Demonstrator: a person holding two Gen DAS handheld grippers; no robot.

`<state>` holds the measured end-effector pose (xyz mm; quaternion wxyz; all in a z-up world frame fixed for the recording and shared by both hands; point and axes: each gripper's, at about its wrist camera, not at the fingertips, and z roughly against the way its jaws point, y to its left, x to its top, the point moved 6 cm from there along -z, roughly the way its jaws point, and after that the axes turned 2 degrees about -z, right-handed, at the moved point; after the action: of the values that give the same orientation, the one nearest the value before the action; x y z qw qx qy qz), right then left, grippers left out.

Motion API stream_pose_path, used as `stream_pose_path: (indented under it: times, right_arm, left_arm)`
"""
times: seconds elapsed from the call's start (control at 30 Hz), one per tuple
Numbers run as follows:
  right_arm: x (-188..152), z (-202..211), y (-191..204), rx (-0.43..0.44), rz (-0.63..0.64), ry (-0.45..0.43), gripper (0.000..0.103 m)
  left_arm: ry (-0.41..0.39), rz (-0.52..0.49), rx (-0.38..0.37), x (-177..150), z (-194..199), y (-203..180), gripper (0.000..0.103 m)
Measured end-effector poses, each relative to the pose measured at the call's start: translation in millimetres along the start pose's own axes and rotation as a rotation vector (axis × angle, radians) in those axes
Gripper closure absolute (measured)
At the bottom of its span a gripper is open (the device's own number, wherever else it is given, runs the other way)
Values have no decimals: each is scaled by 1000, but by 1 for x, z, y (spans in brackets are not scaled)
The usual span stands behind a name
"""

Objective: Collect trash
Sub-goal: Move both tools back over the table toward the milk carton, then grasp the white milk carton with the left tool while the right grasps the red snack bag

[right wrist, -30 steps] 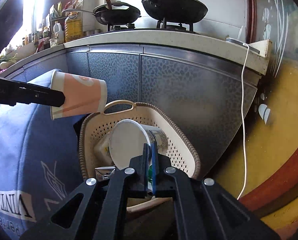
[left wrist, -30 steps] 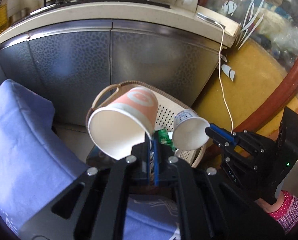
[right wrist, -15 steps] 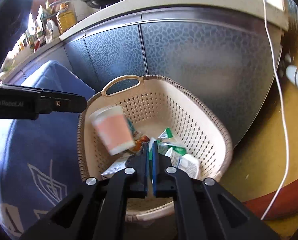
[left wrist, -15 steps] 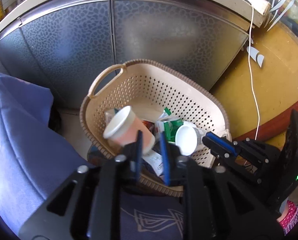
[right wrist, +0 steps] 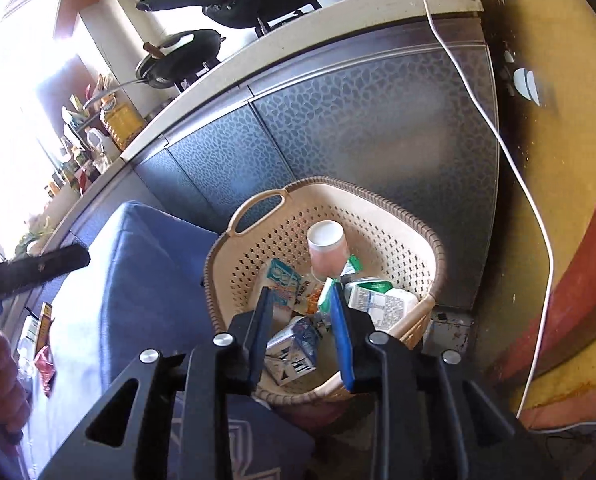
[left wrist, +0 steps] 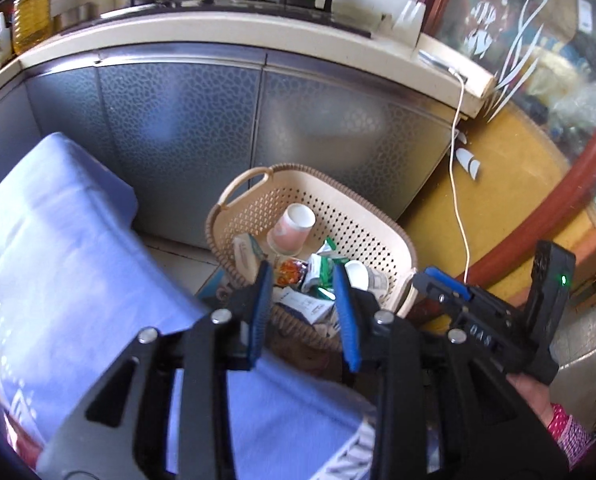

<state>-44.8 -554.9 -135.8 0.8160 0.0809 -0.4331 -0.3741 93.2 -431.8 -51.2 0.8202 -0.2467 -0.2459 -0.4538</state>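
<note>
Both my grippers, left (left wrist: 302,292) & right (right wrist: 301,312), now gape empty above the basket (right wrist: 437,248); 1 s ago each pinched a cup. The pink cup (left wrist: 292,228) & white cup (left wrist: 357,274) lie inside w/ the wrappers, so that load's binned. Only the right cam shows more trash (right wrist: 44,364) further off on the blue cover.

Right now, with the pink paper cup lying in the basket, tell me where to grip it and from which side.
Grip the pink paper cup at its open rim, one finger inside and one outside the wall. It leans mouth-up against the perforated far wall of the basket, so come from above; cartons crowd its base. The right tongs, open, look nearest.
</note>
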Motion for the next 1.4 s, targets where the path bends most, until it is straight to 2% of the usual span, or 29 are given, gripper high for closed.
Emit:
stream_pose_path:
  times: [0.13, 0.37, 0.67, 0.7, 0.73, 0.77, 0.8, 0.97, 1.0, 1.1, 1.13, 1.3, 1.4]
  right_arm:
    - [7, 14, 29, 57, 16, -9, 72]
    - [3, 27, 111, 194, 120, 0, 72]
    - [-46, 13, 241, 353, 309, 126, 72]
    - [-53, 11, 255, 367, 331, 142, 72]
    - [-64, 12, 269, 379, 352, 158, 72]
    - [-74, 12, 282, 391, 374, 174, 72]
    - [-82, 11, 294, 402, 400, 191, 72]
    - [-119, 11, 337, 436, 486, 250, 71]
    - [-124, 10, 343, 441, 495, 260, 71]
    - [-141, 8, 356, 447, 516, 289, 69]
    - [-145, 7, 360, 449, 520, 300, 69]
    - [-157, 4, 374, 445, 539, 327, 66]
    - [-163, 6, 379, 441, 547, 339, 66]
  left_arm:
    - [-42, 43, 38, -25, 42, 24, 73]
    - [-135, 120, 188, -83, 125, 80, 73]
    - [-182, 325, 360, -182, 226, 172, 73]
    - [-190, 353, 383, -193, 237, 183, 66]
    - [-201, 381, 413, -204, 248, 195, 53]
    - [-215, 404, 446, -215, 260, 205, 48]
    - [-228, 422, 480, -225, 271, 216, 45]
    - [-231, 512, 623, -273, 316, 271, 45]
    - [-228, 517, 649, -280, 324, 280, 42]
    - [-221, 505, 711, -293, 340, 303, 21]
    - [-221, 501, 726, -297, 346, 311, 17]
    - [-177, 440, 658, -299, 343, 346, 10]
    - [-152, 438, 571, -297, 333, 369, 10]
